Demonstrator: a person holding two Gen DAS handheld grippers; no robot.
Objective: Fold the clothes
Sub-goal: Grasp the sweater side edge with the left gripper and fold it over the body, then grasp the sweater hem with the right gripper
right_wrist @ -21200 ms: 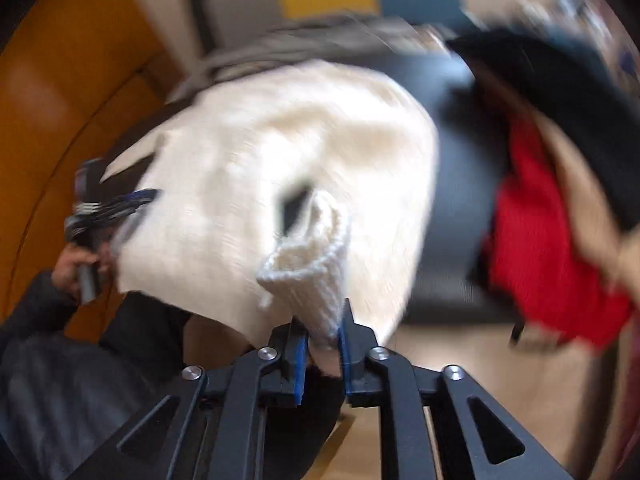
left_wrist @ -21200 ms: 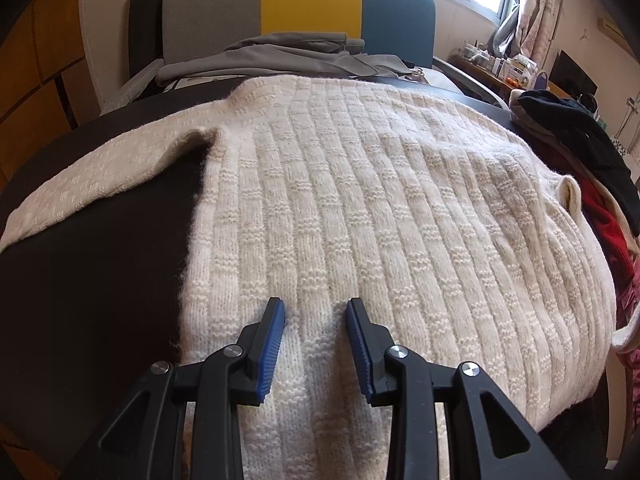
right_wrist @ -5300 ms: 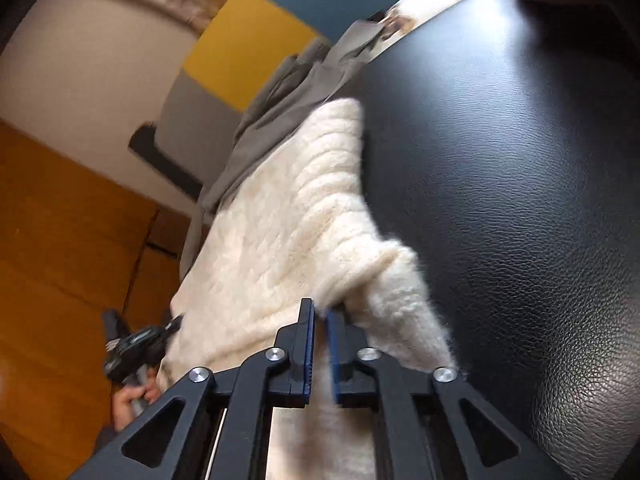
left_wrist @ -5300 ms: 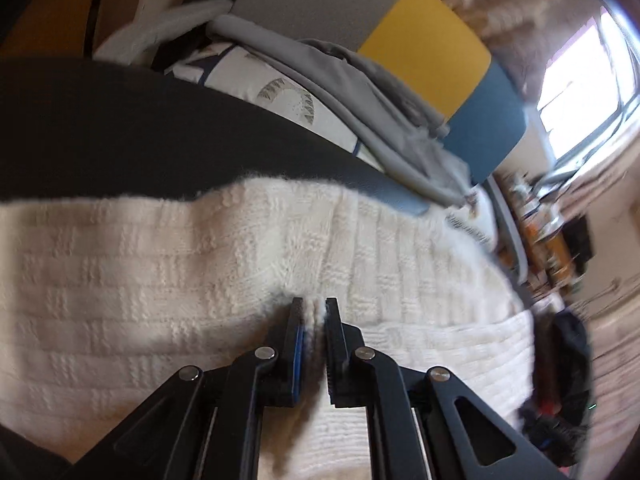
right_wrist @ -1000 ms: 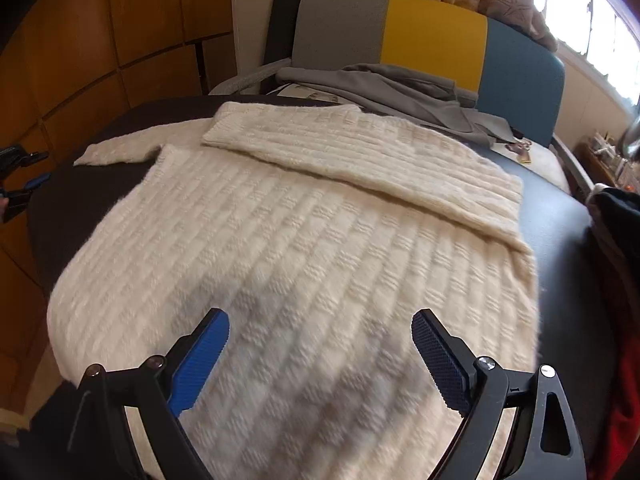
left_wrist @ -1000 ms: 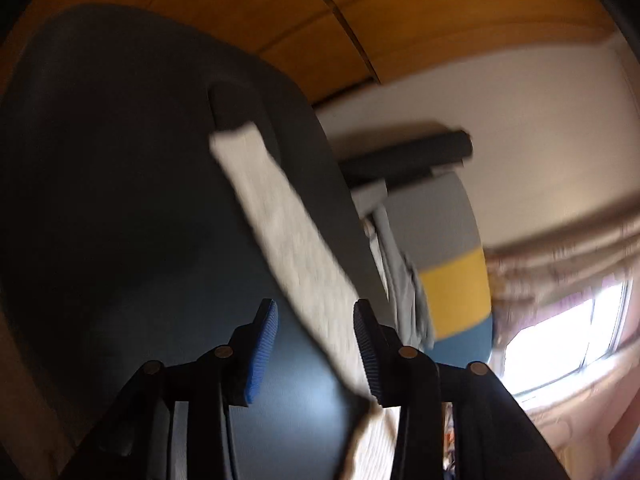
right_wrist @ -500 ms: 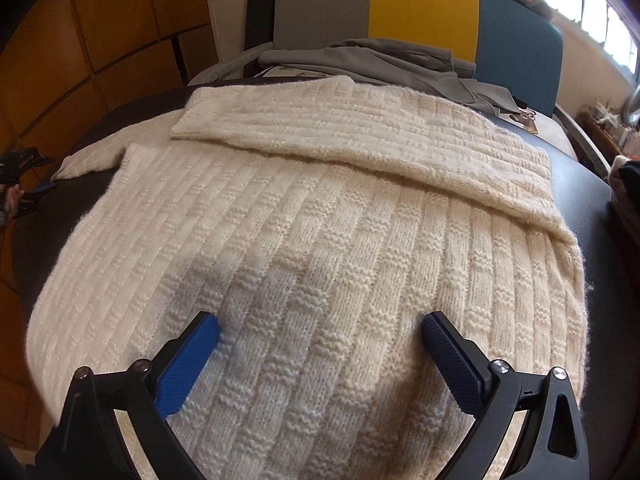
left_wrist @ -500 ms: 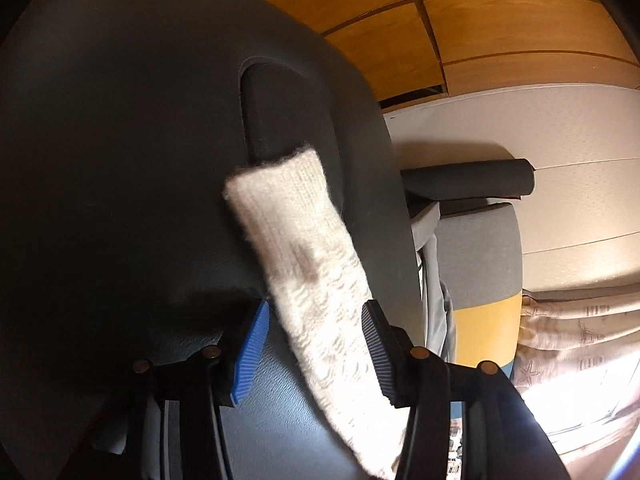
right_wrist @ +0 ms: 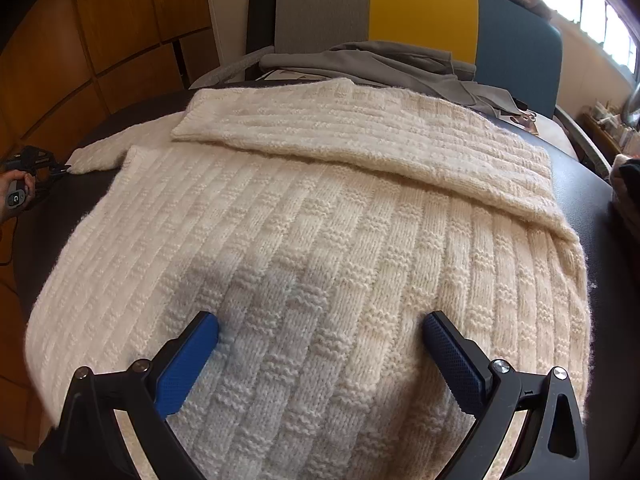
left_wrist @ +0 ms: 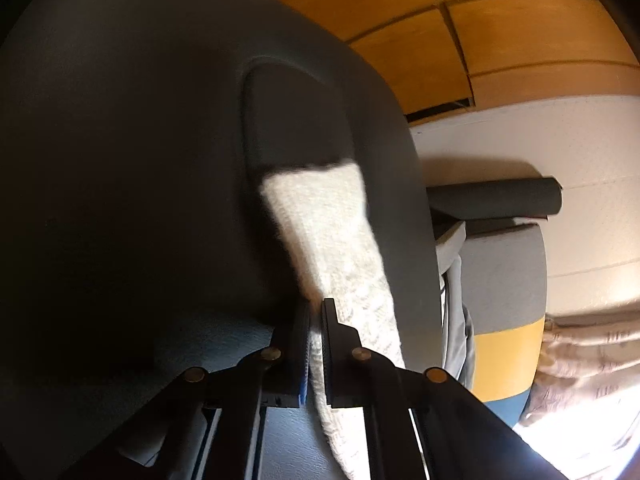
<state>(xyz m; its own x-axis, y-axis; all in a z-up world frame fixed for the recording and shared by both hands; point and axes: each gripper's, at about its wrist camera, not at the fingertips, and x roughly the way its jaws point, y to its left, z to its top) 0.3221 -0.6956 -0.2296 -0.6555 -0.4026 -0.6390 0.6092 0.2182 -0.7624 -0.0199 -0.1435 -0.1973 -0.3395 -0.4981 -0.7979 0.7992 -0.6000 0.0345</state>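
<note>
A cream knitted sweater (right_wrist: 320,248) lies spread over the black padded table (right_wrist: 580,184), with one sleeve folded across its far side (right_wrist: 360,136). The other sleeve (left_wrist: 332,240) stretches out to the left over the table edge. My left gripper (left_wrist: 316,312) is shut on that sleeve a little behind its cuff; in the right wrist view it shows at the far left (right_wrist: 56,168), held by a hand (right_wrist: 12,188). My right gripper (right_wrist: 320,332) hovers wide open low over the near part of the sweater body, nothing between its blue pads.
A chair with a grey, yellow and blue back (right_wrist: 420,16) stands behind the table with grey clothes (right_wrist: 380,64) draped on it. Wooden wall panels (right_wrist: 100,40) fill the left. Dark clothes (right_wrist: 628,176) lie at the right edge.
My left gripper has slid forward along the sleeve and its jaws have come together on the knit. The right gripper has sunk slightly toward the sweater and stays wide open.
</note>
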